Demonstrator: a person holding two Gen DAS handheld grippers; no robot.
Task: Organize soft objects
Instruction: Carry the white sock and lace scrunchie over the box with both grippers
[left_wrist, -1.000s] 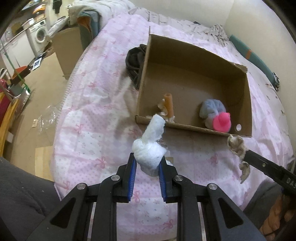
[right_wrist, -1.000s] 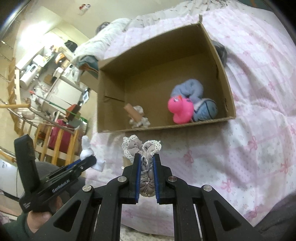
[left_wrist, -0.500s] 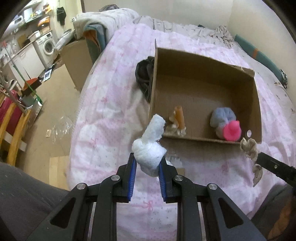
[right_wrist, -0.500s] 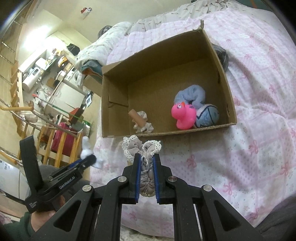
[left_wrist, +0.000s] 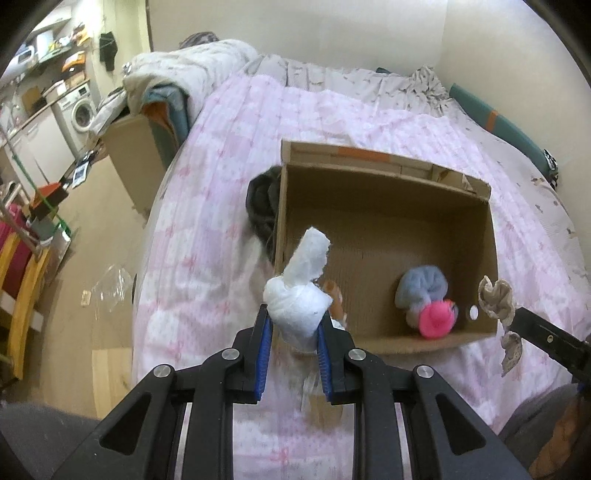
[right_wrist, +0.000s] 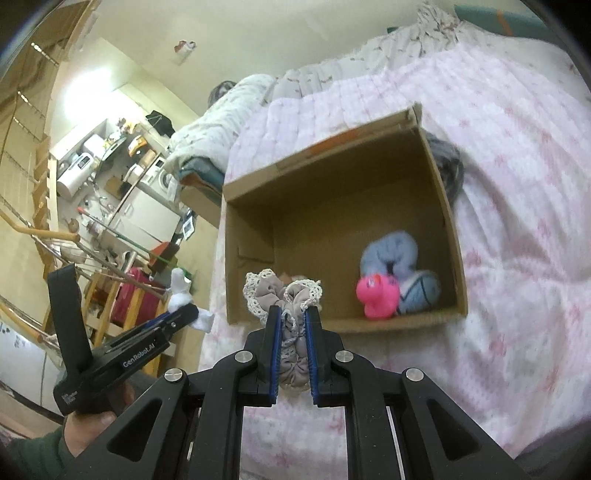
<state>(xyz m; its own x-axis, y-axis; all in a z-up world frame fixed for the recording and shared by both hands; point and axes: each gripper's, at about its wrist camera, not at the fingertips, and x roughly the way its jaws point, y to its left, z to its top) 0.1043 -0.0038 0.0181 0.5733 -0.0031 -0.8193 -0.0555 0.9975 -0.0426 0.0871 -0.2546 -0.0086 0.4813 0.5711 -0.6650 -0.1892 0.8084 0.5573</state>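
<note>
My left gripper (left_wrist: 293, 325) is shut on a white rolled sock (left_wrist: 301, 295) and holds it above the near left corner of an open cardboard box (left_wrist: 384, 345). My right gripper (right_wrist: 291, 325) is shut on a grey lace-trimmed scrunchie (right_wrist: 282, 291) just before the box's near wall (right_wrist: 369, 325). In the box lie a pink rubber duck (left_wrist: 437, 319), a blue-grey sock bundle (left_wrist: 421, 284) and a small orange-and-white item (left_wrist: 334, 295), partly hidden by the sock. The right gripper with the scrunchie (left_wrist: 496, 295) shows at the right of the left wrist view.
The box stands on a bed with a pink patterned quilt (left_wrist: 214, 221). A dark garment (left_wrist: 260, 199) lies against the box's left wall. A second cardboard box (left_wrist: 135, 155) stands on the floor left of the bed, and wooden furniture (left_wrist: 18, 288) further left.
Both grippers have risen and pulled back from the box, still holding their items. The views now look more steeply down into the box.
</note>
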